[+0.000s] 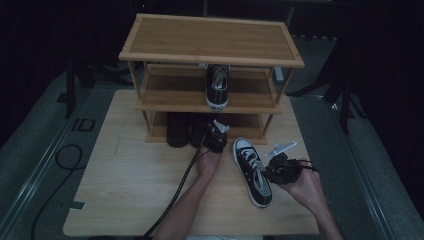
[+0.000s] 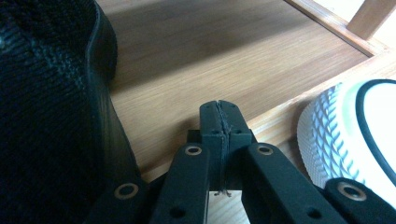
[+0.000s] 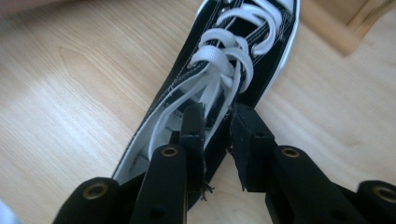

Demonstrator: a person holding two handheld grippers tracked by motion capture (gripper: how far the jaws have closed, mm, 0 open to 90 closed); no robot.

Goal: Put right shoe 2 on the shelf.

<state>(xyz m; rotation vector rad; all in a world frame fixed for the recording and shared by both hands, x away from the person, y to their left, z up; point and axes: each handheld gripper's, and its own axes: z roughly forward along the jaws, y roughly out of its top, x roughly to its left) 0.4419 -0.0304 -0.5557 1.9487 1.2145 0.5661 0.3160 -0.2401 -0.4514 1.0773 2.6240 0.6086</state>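
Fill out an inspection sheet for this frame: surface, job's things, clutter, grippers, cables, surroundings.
Surface: light wooden table, bare in front.
Job's things: black-and-white sneaker lying on the table, toe toward the rack; matching sneaker on the middle shelf of the wooden shoe rack; dark shoes on the bottom shelf.
Clutter: nothing seen.
Grippers: left gripper shut on nothing, at the bottom shelf's edge beside a dark shoe; right gripper astride the sneaker's side wall at its opening, one jaw inside and one outside, whether the pads press cannot be told.
Cables: black cable trailing from the left gripper across the table; another cable looped on the floor.
Surroundings: grey floor, dark background.
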